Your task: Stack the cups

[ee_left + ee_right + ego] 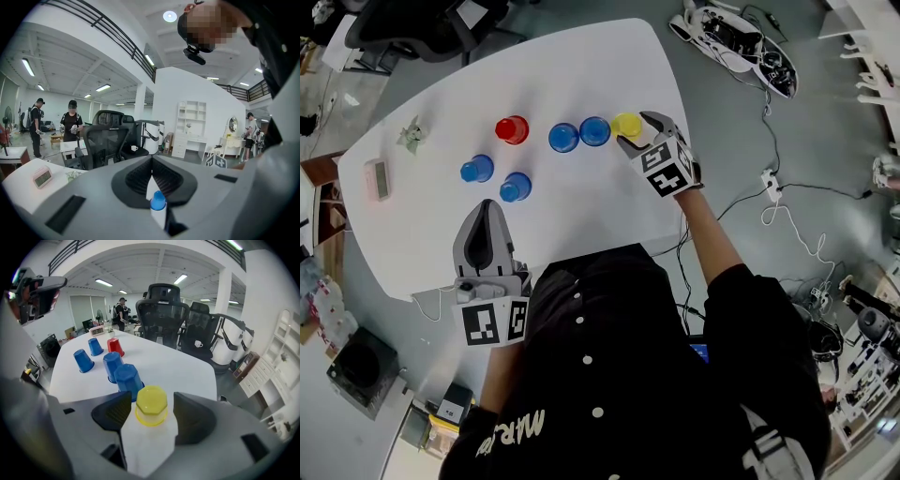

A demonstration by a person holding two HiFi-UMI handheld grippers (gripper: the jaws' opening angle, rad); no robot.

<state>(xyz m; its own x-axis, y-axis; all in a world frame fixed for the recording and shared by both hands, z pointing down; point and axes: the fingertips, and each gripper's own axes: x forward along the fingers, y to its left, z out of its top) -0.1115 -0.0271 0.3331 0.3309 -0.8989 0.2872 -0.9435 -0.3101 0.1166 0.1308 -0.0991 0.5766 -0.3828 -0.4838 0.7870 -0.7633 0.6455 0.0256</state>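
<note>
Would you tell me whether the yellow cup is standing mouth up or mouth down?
Mouth down: the yellow cup shows its closed, flat base on top, with its rim resting on the white table.

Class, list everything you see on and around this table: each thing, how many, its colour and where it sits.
table: 1, white, centre
blue cups: 4, blue, upside down, two mid-table, two further left
red cup: 1, red, upside down, behind the blue ones
yellow cup: 1, yellow, upside down, right end of the row
small clock: 1, pinkish white, left edge
green object: 1, pale green, far left
cables: several, white and black, floor at right
left gripper: 1, grey, near edge, shut, empty
right gripper: 1, grey, open around the yellow cup
</note>
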